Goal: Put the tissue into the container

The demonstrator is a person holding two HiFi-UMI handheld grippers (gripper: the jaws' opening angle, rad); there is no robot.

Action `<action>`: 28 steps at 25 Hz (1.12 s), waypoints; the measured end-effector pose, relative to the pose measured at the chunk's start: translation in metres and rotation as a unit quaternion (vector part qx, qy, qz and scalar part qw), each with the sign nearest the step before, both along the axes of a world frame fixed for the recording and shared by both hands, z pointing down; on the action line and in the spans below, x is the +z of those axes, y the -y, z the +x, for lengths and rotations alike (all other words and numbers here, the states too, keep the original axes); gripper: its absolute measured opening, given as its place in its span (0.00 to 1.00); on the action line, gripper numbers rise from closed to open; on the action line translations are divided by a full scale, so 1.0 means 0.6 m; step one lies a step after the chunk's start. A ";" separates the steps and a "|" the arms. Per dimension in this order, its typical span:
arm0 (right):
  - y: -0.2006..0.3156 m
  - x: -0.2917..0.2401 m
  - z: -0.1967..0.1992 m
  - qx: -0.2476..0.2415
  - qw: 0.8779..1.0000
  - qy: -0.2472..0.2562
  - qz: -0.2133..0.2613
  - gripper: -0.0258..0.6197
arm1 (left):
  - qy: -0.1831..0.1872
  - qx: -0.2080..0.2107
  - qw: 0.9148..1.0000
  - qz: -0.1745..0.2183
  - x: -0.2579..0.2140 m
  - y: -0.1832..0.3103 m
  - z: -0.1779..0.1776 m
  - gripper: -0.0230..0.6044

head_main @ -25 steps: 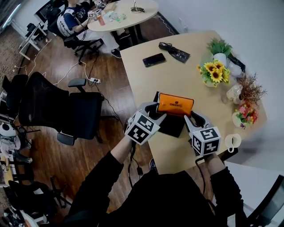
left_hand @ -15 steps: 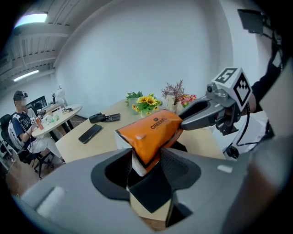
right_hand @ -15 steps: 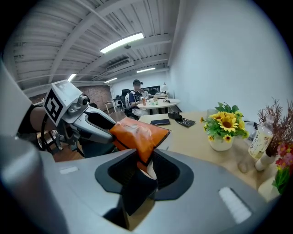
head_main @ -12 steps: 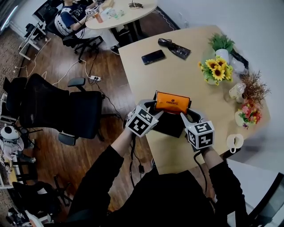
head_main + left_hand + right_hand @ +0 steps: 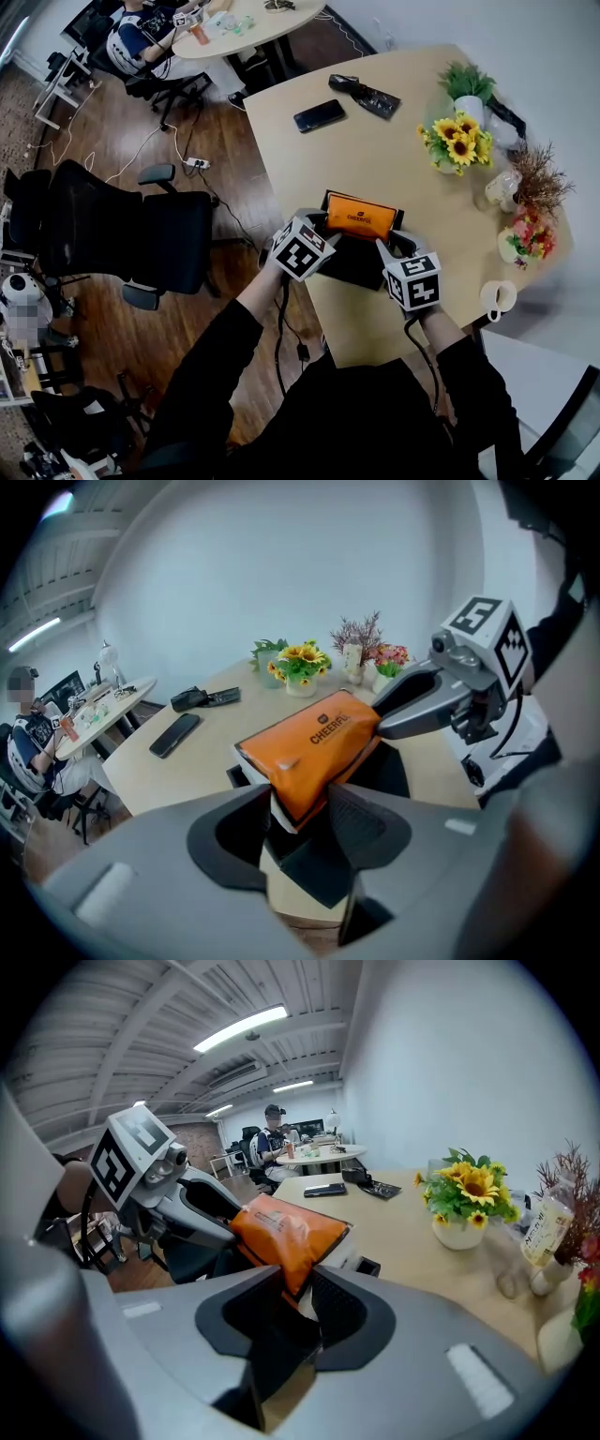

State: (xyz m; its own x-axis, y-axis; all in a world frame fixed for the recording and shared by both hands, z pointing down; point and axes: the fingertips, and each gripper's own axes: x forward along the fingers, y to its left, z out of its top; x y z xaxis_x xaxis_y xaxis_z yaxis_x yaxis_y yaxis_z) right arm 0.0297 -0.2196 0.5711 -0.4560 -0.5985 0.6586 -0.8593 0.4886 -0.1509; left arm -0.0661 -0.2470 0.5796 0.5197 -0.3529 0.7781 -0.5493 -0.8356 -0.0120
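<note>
Tissue pack (image 5: 360, 215) hangs over the black container (image 5: 352, 269), its ends clamped by the left gripper (image 5: 300, 803) and right gripper (image 5: 298, 1288). It looks light, soft and slick-wrapped, so pinching both ends should keep it level.

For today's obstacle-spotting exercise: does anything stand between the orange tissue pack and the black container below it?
Nothing visible does. The tissue pack, gripped at its ends by the left gripper and right gripper, hangs directly over the open black container.
</note>
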 end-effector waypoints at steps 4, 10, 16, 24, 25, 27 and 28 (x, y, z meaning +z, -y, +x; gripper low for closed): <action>-0.006 0.000 -0.003 0.006 1.000 0.001 -0.005 0.19 | 0.008 -0.001 1.000 -0.013 0.004 -0.006 -0.007 0.31; -0.009 0.016 -0.002 0.025 0.999 0.012 -0.025 0.19 | 0.021 0.014 0.999 -0.021 0.011 -0.006 -0.005 0.31; -0.003 0.041 -0.003 0.013 0.999 -0.002 -0.046 0.19 | 0.042 0.028 0.998 -0.037 0.035 0.002 -0.002 0.30; 0.003 0.071 -0.002 0.006 0.995 -0.007 -0.098 0.18 | 0.084 0.036 0.992 -0.083 0.063 0.012 -0.005 0.30; 0.002 0.074 -0.002 0.005 0.994 -0.008 -0.107 0.19 | 0.090 0.042 0.991 -0.086 0.063 0.011 -0.002 0.30; 0.003 0.079 -0.003 0.002 0.993 -0.016 -0.119 0.19 | 0.103 0.052 0.989 -0.094 0.068 0.012 0.004 0.30; 0.004 0.080 -0.004 -0.001 0.992 -0.023 -0.122 0.19 | 0.108 0.054 0.988 -0.101 0.072 0.014 0.006 0.30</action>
State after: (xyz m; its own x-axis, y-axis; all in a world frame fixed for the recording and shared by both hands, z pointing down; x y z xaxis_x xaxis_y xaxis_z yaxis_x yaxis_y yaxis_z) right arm 0.0275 -0.2220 0.6192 -0.4236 -0.4182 0.8035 -0.8668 0.4448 -0.2254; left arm -0.0627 -0.2552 0.6230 0.3594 -0.1313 0.9239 -0.4593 -0.8867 0.0526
